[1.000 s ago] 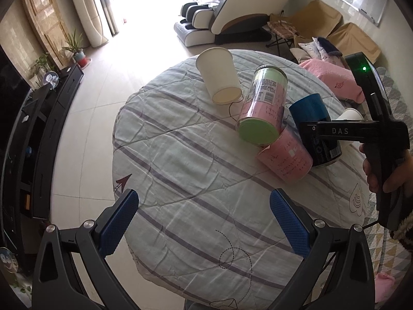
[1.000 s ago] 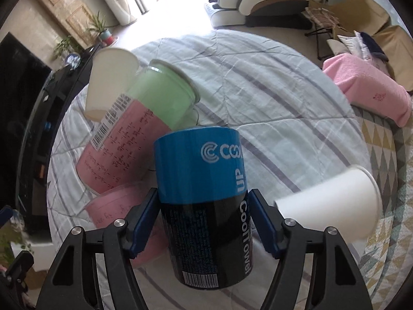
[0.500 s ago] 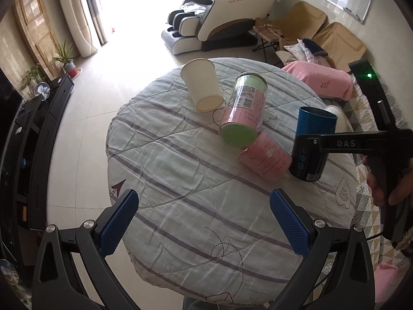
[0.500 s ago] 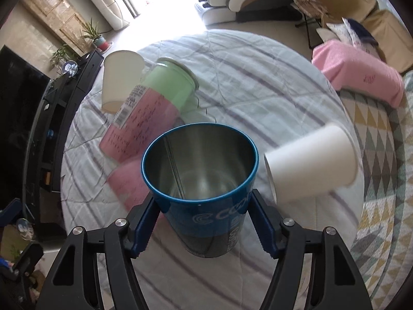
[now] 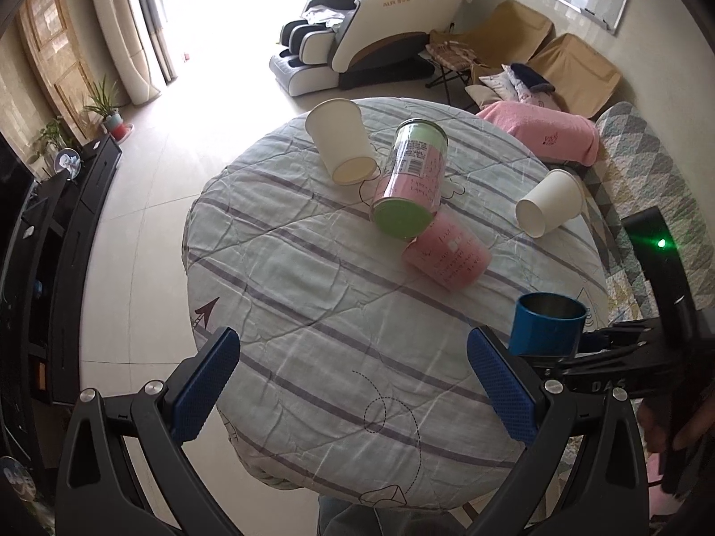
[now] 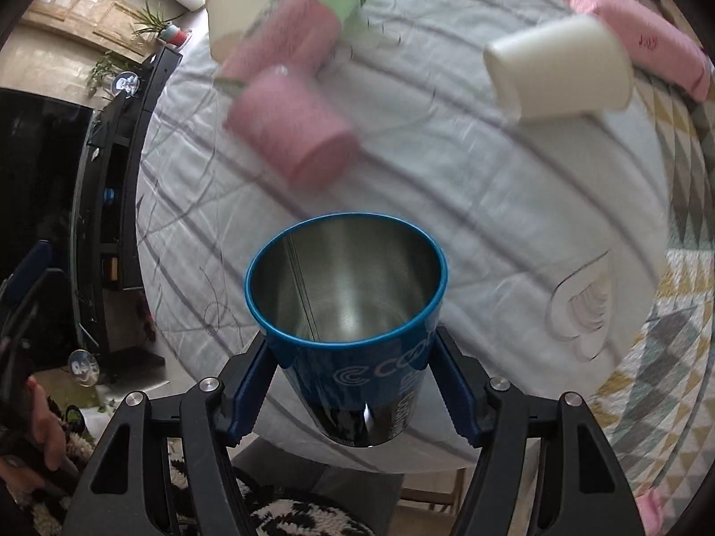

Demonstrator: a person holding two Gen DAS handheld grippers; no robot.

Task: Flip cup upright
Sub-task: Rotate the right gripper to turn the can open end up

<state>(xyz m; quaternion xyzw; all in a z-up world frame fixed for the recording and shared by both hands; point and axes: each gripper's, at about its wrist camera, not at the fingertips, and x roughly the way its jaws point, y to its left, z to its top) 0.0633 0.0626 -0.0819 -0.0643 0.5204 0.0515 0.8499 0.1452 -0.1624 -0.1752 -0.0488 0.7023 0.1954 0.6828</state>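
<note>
My right gripper (image 6: 353, 384) is shut on a blue metal cup (image 6: 346, 295), held mouth up near the table's front right edge. The cup also shows in the left wrist view (image 5: 546, 324), with the right gripper (image 5: 581, 353) behind it. My left gripper (image 5: 353, 379) is open and empty above the table's near edge. On the round table (image 5: 313, 303) lie a pink cup (image 5: 447, 257), a tall pink and green can (image 5: 409, 183) and two white paper cups, one at the back (image 5: 342, 143) and one at the right (image 5: 549, 207), all on their sides.
The table has a striped quilted cover (image 6: 491, 205). Beyond it stand a massage chair (image 5: 371, 13), a pink-covered seat (image 5: 540, 134) and a patterned rug (image 5: 648, 187). A dark TV cabinet (image 5: 49, 241) runs along the left.
The right gripper has turned the blue cup from bottom up to mouth up and carried it toward the table's near right edge. The left gripper has drawn back and stayed open.
</note>
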